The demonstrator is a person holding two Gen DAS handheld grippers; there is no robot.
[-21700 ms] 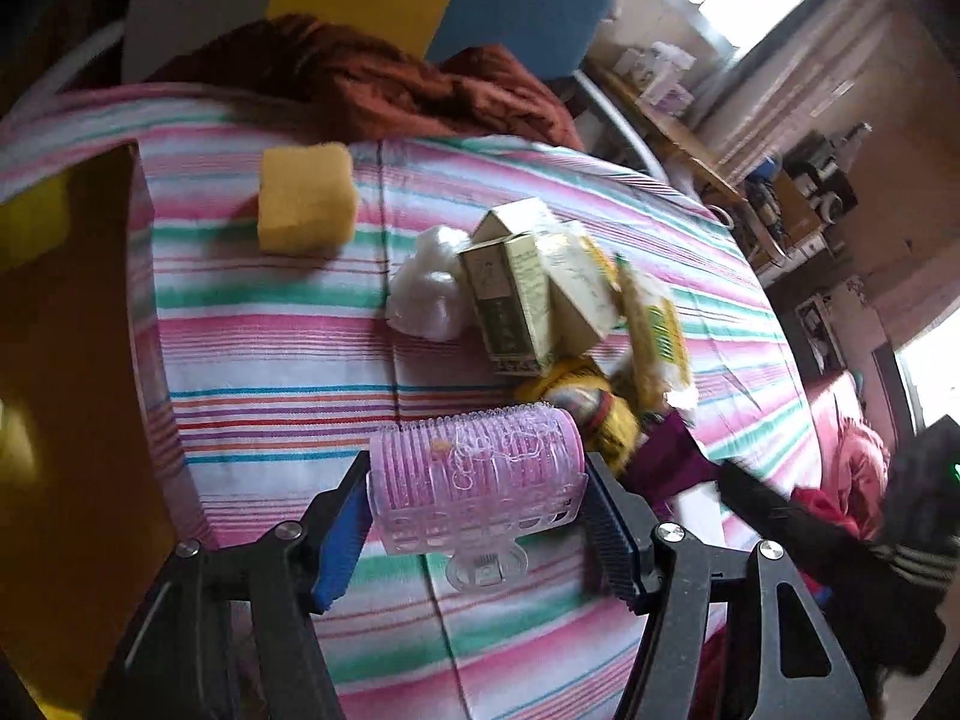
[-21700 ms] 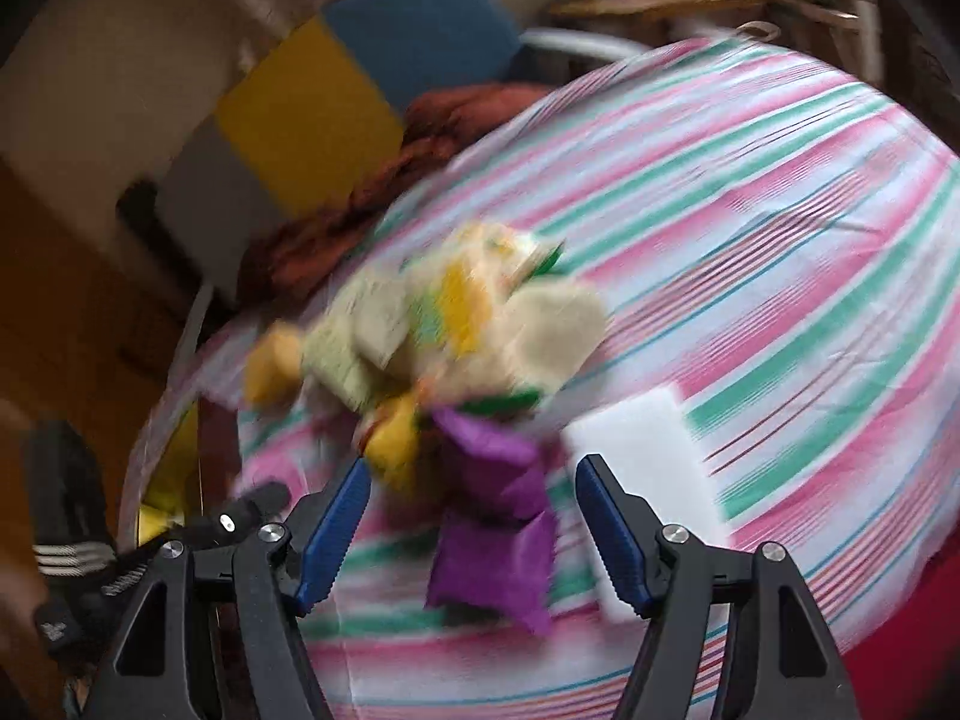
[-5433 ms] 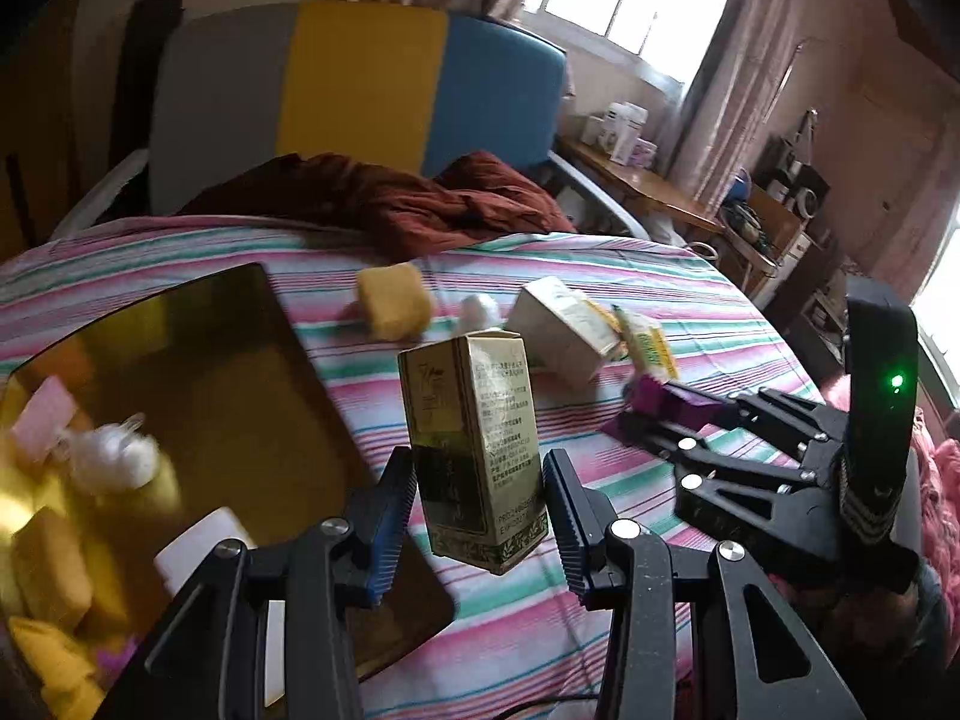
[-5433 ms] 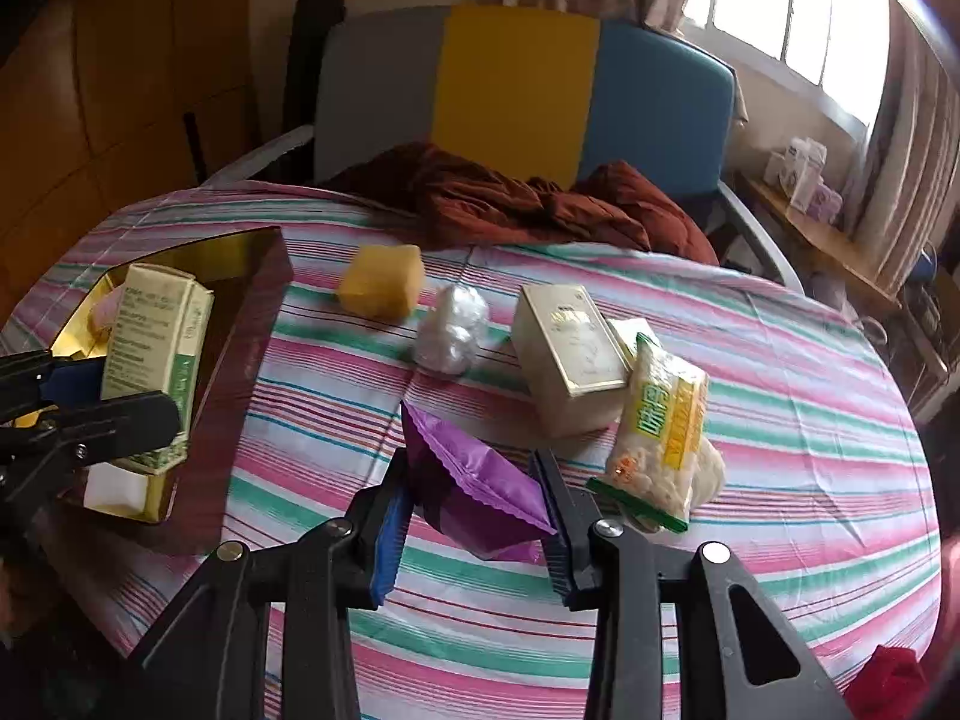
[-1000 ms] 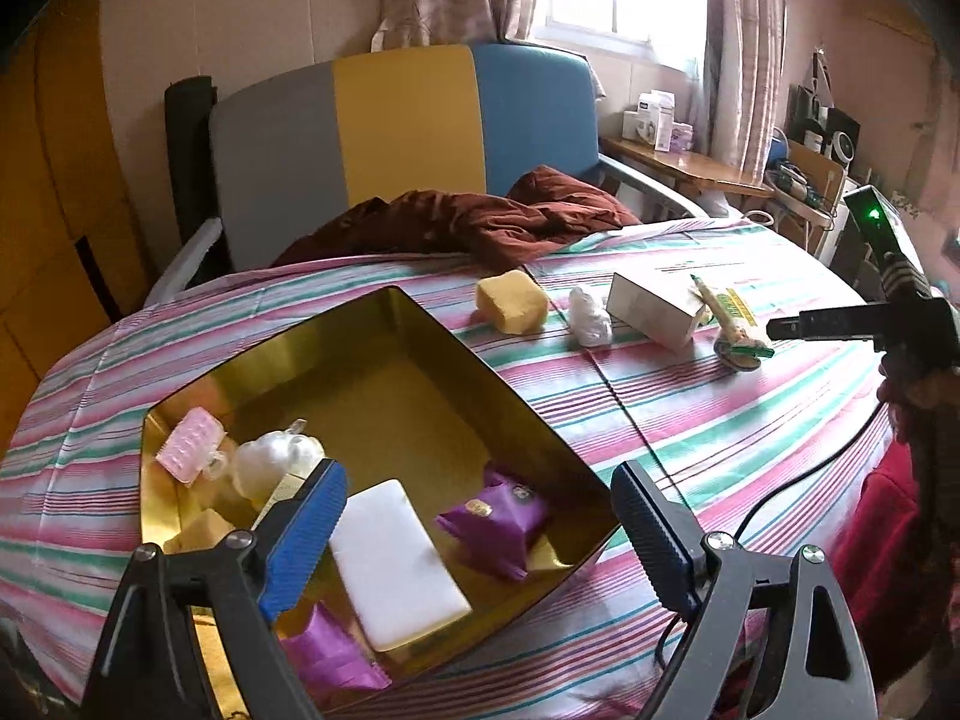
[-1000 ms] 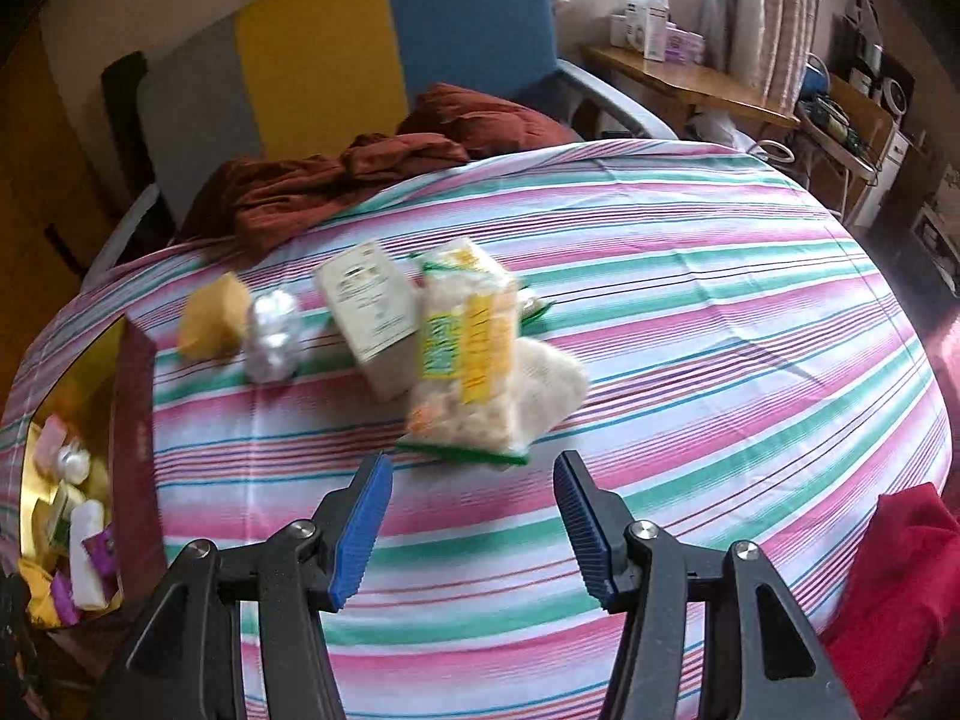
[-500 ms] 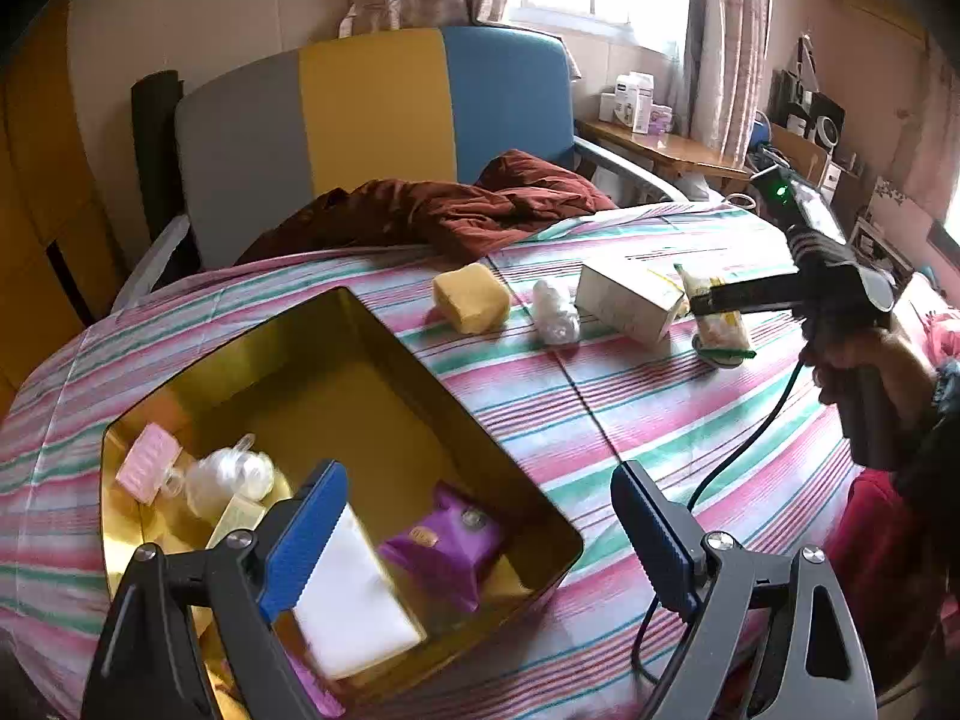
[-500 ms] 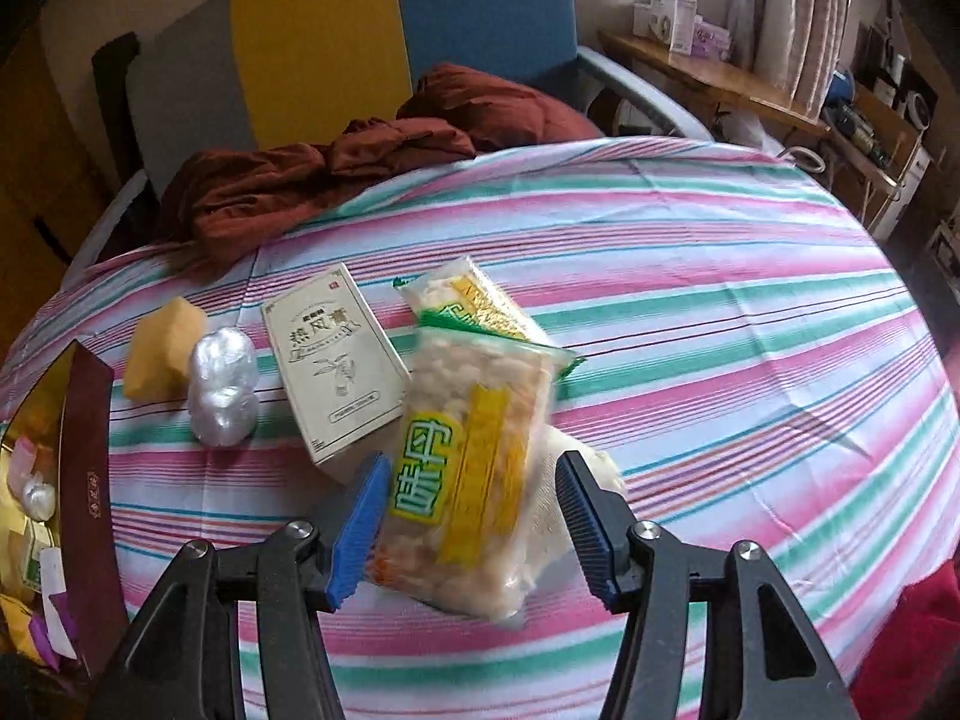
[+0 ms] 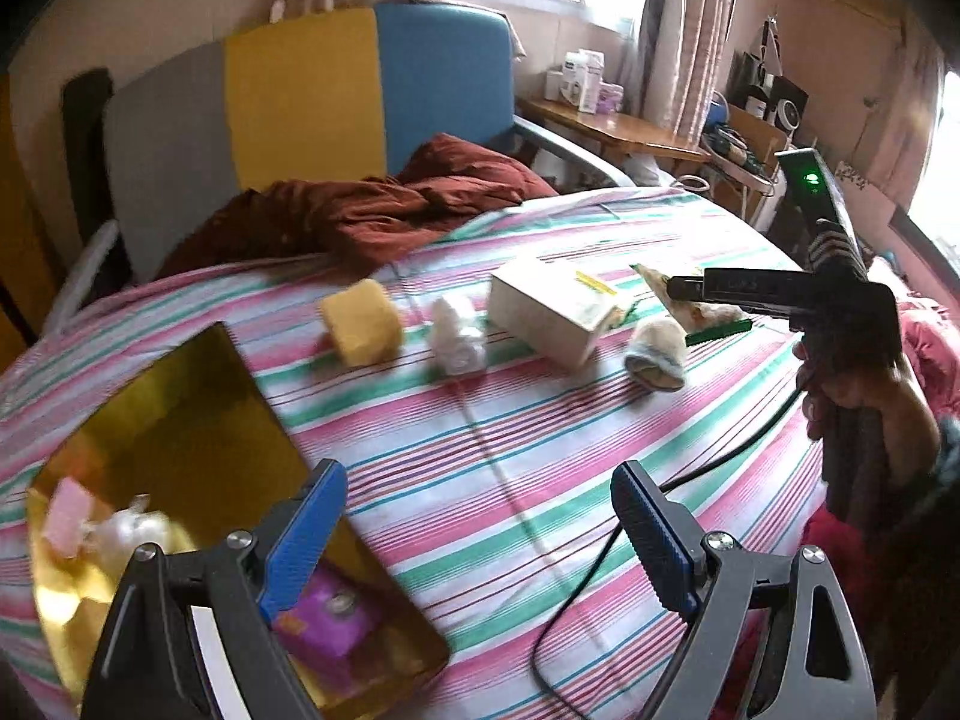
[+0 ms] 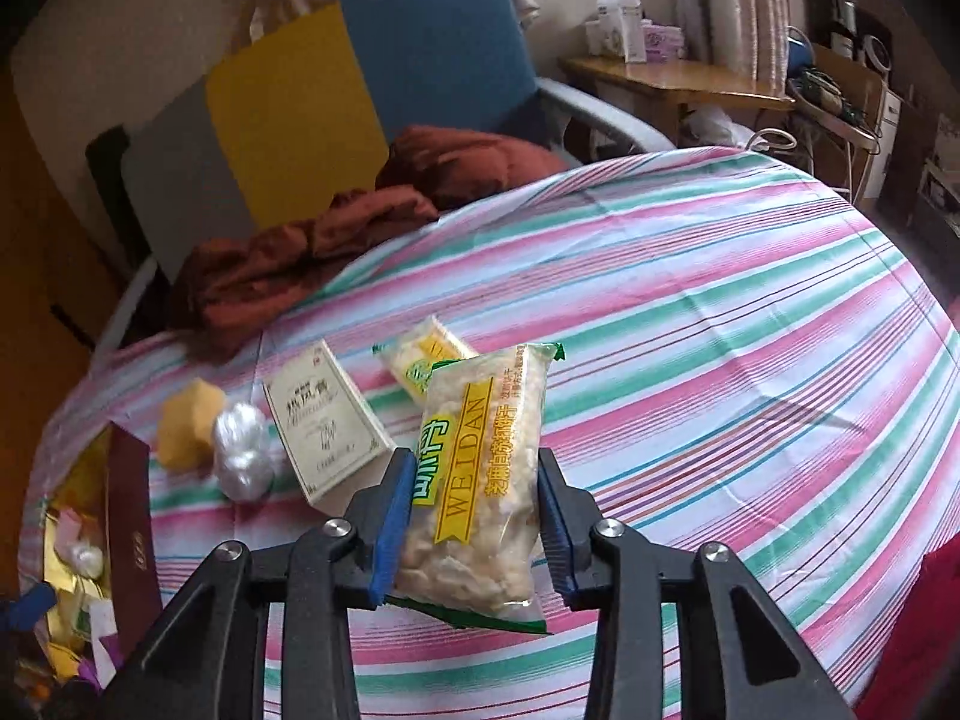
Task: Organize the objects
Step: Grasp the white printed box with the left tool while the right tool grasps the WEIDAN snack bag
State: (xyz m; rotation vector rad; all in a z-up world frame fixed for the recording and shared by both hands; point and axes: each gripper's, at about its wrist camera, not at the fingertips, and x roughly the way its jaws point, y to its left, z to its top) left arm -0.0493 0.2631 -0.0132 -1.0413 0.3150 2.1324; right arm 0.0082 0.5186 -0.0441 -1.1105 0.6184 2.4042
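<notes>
My right gripper is closing on a clear snack bag with yellow and green print; both blue pads press its sides, and it is held above the striped tablecloth. On the cloth behind it lie a second snack bag, a white box, a white plastic wad and a yellow sponge. My left gripper stands open with nothing between its fingers, over the near corner of the gold tray, which holds a purple packet and other items.
A brown cloth lies at the table's far edge before a grey, yellow and blue chair. A small pale roll sits beside the box. A black cable crosses the near cloth. A hand holds the right gripper.
My right gripper has shut on the snack bag and raised it off the cloth. The left gripper has swung right, away from over the tray, still open.
</notes>
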